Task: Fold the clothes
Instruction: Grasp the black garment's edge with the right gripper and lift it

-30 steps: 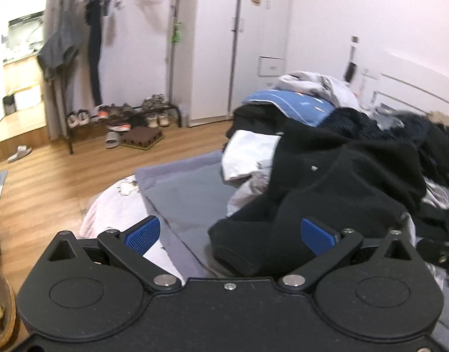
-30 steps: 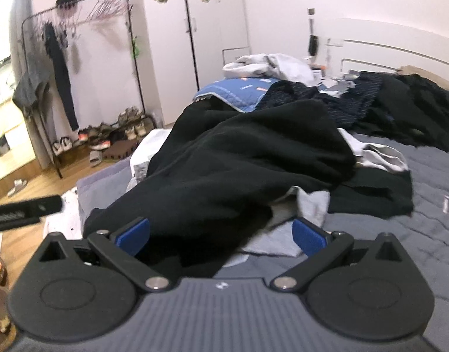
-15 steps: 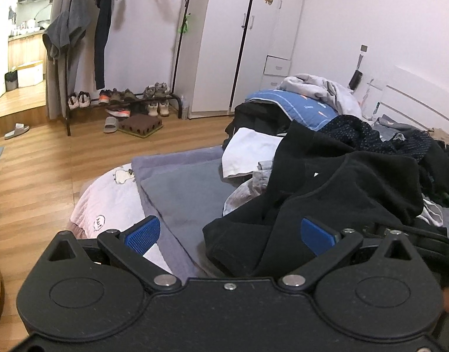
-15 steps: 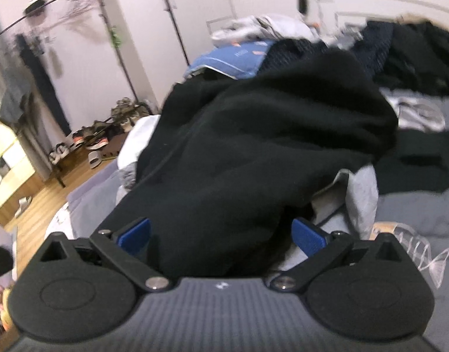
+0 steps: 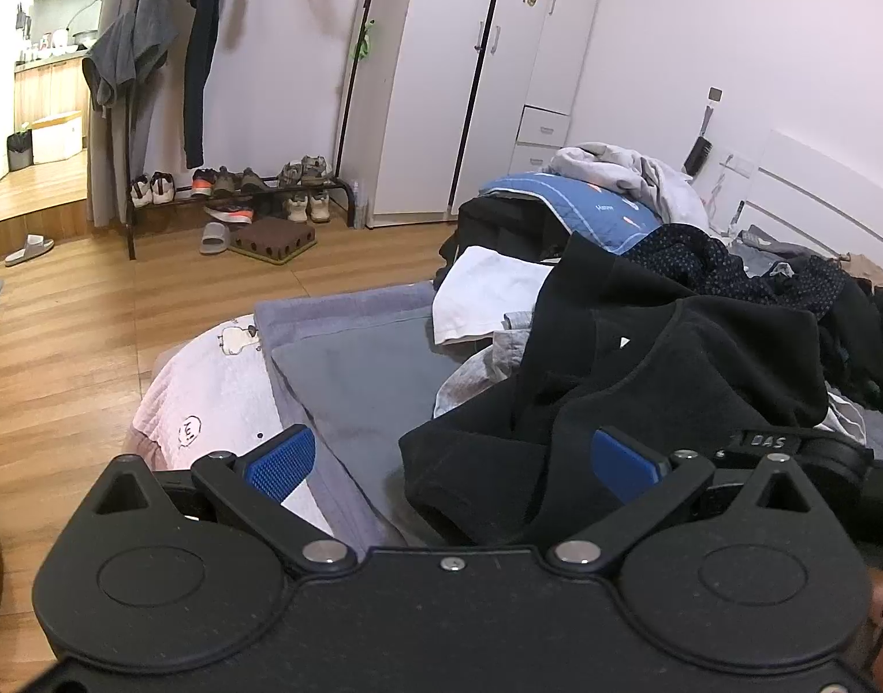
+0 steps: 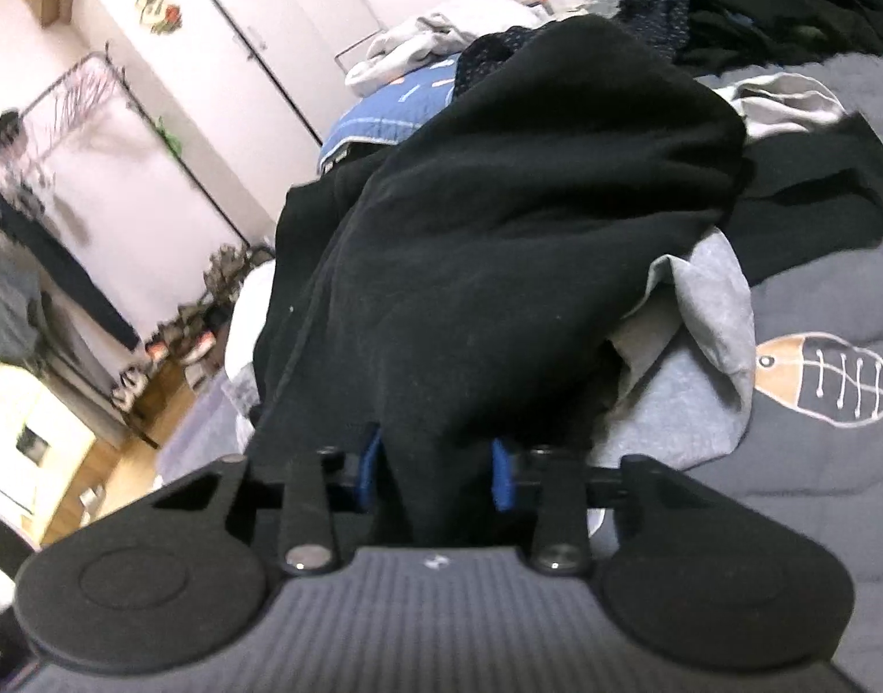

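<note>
A black garment (image 5: pixel 672 381) lies crumpled on top of a clothes pile on the bed. In the left wrist view my left gripper (image 5: pixel 450 462) hangs open over the bed's near corner, and the garment's lower edge lies between its blue pads without touching them. In the right wrist view the same black garment (image 6: pixel 499 231) fills the middle. My right gripper (image 6: pixel 435 468) is rolled to one side; its jaws are closing, and the blue pads pinch a bunched fold of that black fabric. The right gripper's black body (image 5: pixel 788 450) shows at the left view's right edge.
A grey bedcover (image 5: pixel 354 381) and pink sheet (image 5: pixel 210 398) cover the bed's corner. White (image 5: pixel 487 300), blue (image 5: pixel 585 208) and dark clothes are piled behind. A grey sweatshirt (image 6: pixel 712 312) lies under the black one. A shoe rack (image 5: pixel 239 196) and wardrobe (image 5: pixel 487 58) stand across the wooden floor.
My right gripper has rolled, sunk onto the black garment and narrowed its jaws from wide apart to a pinch on the fabric. The left gripper has stayed where it was, still open.
</note>
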A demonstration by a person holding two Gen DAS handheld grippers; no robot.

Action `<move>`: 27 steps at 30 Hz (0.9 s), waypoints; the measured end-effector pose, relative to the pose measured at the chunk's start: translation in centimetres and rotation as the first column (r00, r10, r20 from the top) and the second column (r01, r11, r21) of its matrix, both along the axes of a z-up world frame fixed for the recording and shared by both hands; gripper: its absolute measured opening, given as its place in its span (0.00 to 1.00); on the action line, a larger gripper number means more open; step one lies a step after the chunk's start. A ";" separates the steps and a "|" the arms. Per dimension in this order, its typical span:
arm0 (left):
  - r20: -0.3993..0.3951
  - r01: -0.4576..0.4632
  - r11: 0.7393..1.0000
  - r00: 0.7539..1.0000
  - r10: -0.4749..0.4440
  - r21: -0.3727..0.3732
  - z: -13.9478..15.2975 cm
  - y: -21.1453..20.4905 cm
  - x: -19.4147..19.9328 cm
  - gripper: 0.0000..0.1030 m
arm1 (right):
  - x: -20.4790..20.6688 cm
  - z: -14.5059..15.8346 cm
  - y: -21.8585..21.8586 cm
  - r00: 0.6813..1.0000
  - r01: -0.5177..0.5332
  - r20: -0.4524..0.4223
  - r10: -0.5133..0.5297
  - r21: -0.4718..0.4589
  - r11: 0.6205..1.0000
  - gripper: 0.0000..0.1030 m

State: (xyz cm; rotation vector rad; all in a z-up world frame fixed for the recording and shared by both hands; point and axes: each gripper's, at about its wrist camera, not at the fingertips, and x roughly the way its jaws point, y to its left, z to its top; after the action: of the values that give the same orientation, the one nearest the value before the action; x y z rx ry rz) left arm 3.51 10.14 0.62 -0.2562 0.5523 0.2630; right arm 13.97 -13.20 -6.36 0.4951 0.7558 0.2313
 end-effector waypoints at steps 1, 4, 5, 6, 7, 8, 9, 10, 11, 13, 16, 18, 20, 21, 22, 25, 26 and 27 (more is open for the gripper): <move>0.000 -0.001 1.000 1.000 0.001 0.001 0.0 0.0 0.0 1.00 | -0.3 0.2 -0.2 1.000 0.006 0.006 -0.006 0.015 1.000 0.22; -0.001 -0.003 1.000 1.000 0.003 0.001 0.0 -0.1 0.1 1.00 | -1.3 1.3 -1.2 0.999 0.020 0.032 -0.022 0.069 0.997 0.13; -0.001 -0.003 1.000 1.000 0.003 0.000 -0.1 -0.1 0.2 1.00 | -1.7 1.6 -1.5 0.999 0.023 0.040 -0.026 0.081 0.996 0.12; -0.002 -0.001 1.000 1.000 0.001 0.001 -0.1 -0.2 0.1 1.00 | -2.0 2.0 -1.8 0.998 0.026 0.048 -0.031 0.091 0.996 0.11; -0.002 0.002 1.000 1.000 -0.002 0.003 -0.1 -0.2 0.1 1.00 | -2.4 2.3 -2.3 0.998 0.033 0.055 -0.039 0.100 0.994 0.07; 0.000 0.003 1.000 1.000 -0.003 0.007 -0.1 -0.3 0.1 1.00 | -2.9 2.6 -2.9 0.997 0.045 0.062 -0.052 0.111 0.993 0.06; 0.002 0.003 1.000 1.000 -0.003 0.012 -0.1 -0.4 0.1 1.00 | -3.5 3.0 -3.5 0.995 0.057 0.070 -0.065 0.123 0.991 0.06; 0.001 0.005 1.000 1.000 -0.005 0.014 -0.2 -0.5 0.1 1.00 | -4.2 3.3 -4.1 0.994 0.067 0.077 -0.078 0.135 0.989 0.05; 0.001 0.008 1.000 1.000 -0.008 0.016 -0.2 -0.6 0.1 1.00 | -4.8 3.6 -4.8 0.993 0.076 0.082 -0.089 0.145 0.987 0.05; -0.001 0.012 1.000 1.000 -0.012 0.024 -0.2 -0.9 0.0 1.00 | -5.6 3.9 -5.8 0.990 0.096 0.086 -0.112 0.165 0.981 0.05; 0.001 0.016 0.999 1.000 -0.016 0.043 -0.2 -1.2 -0.1 1.00 | -7.0 4.1 -7.4 0.985 0.127 0.091 -0.147 0.197 0.972 0.05; 0.003 0.018 0.998 1.000 -0.018 0.054 -0.2 -1.4 -0.1 1.00 | -7.6 4.2 -8.2 0.983 0.136 0.097 -0.159 0.204 0.969 0.04; 0.006 0.018 0.998 1.000 -0.019 0.057 -0.1 -1.5 -0.2 1.00 | -8.4 4.4 -9.0 0.980 0.146 0.104 -0.171 0.217 0.965 0.04; 0.008 0.019 0.998 1.000 -0.019 0.059 -0.1 -1.5 -0.3 1.00 | -8.8 4.5 -9.4 0.978 0.150 0.107 -0.178 0.224 0.963 0.04; 0.010 0.018 0.998 1.000 -0.019 0.059 -0.1 -1.5 -0.3 1.00 | -9.2 4.6 -9.8 0.977 0.155 0.110 -0.184 0.230 0.961 0.04; 0.020 0.028 0.998 0.999 -0.029 0.049 -0.1 -1.5 -0.4 1.00 | -11.0 5.0 -11.6 0.971 0.172 0.120 -0.208 0.256 0.951 0.04; 0.023 0.031 0.998 0.999 -0.032 0.045 -0.1 -1.5 -0.4 1.00 | -11.7 5.2 -12.2 0.968 0.179 0.124 -0.217 0.263 0.948 0.04; 0.029 0.040 0.998 0.999 -0.041 0.040 0.0 -1.5 -0.5 1.00 | -12.5 5.2 -12.9 0.964 0.192 0.126 -0.232 0.272 0.943 0.04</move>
State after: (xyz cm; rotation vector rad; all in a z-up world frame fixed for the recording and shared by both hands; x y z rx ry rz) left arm 3.01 8.65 0.60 -0.2104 0.5217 0.2303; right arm 1.47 -26.07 -1.11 0.7915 0.5149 0.1646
